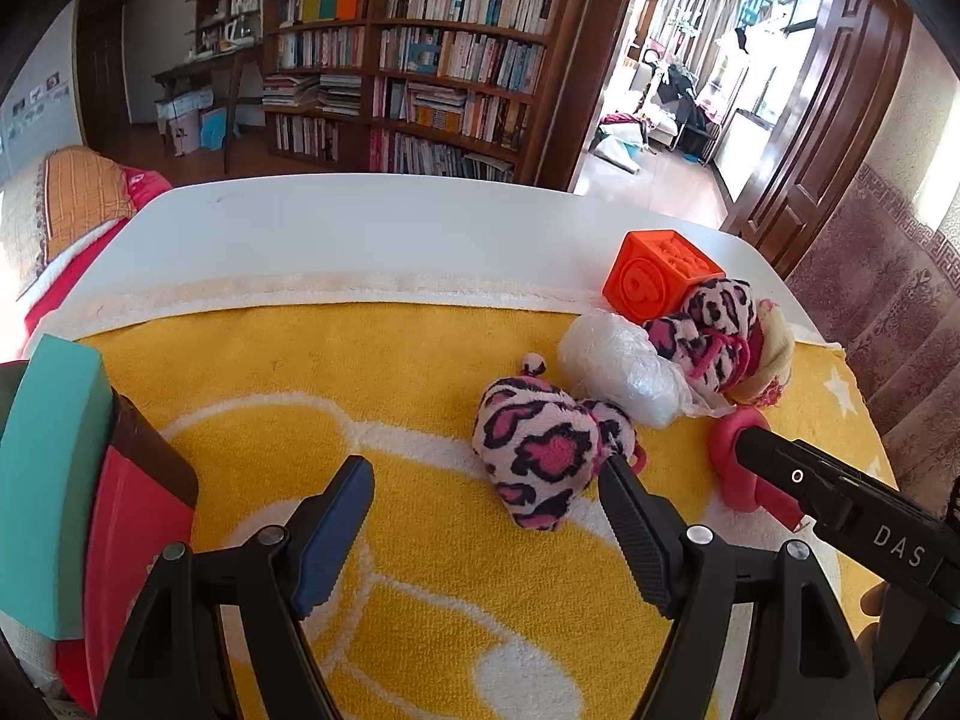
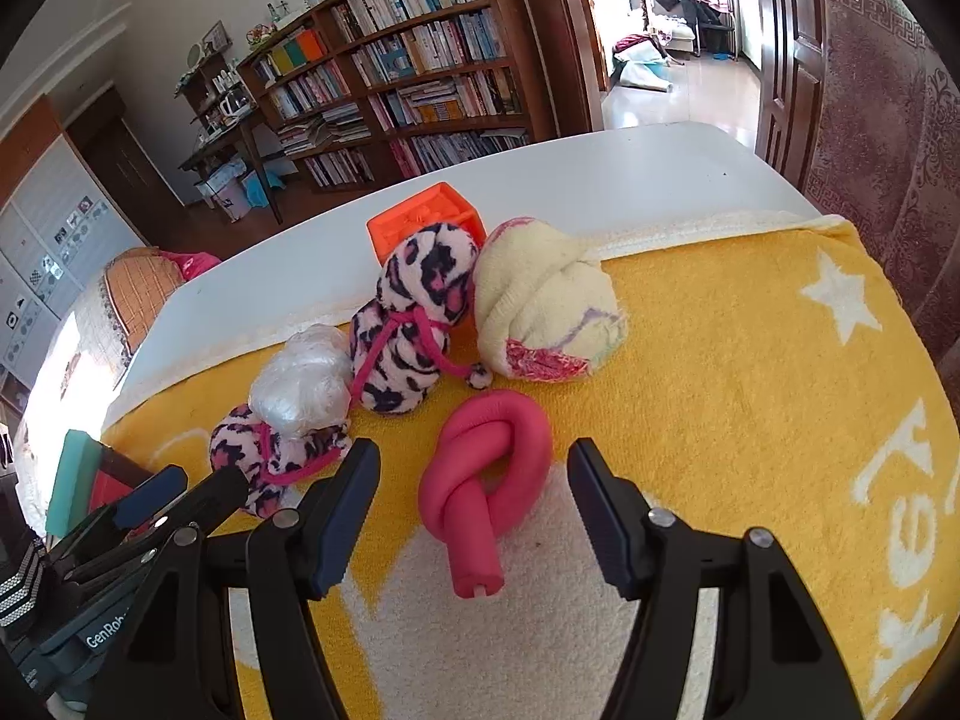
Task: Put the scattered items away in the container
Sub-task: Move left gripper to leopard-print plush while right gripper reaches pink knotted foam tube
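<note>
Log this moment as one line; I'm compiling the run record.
left gripper: open, by leopard pouch | right gripper: open, astride pink knotted tube | container: left edge | nothing held

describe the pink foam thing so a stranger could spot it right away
On the yellow towel over the white table, look nearest the open right gripper, in front of the cream sock bundle. The pink foam tube is smooth, plain and knotted; its neighbours are fuzzy or crinkly.

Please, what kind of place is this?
Probably a home living room or study. A tall bookcase full of books stands behind the white table, and a doorway opens onto a bright, cluttered room.
</note>
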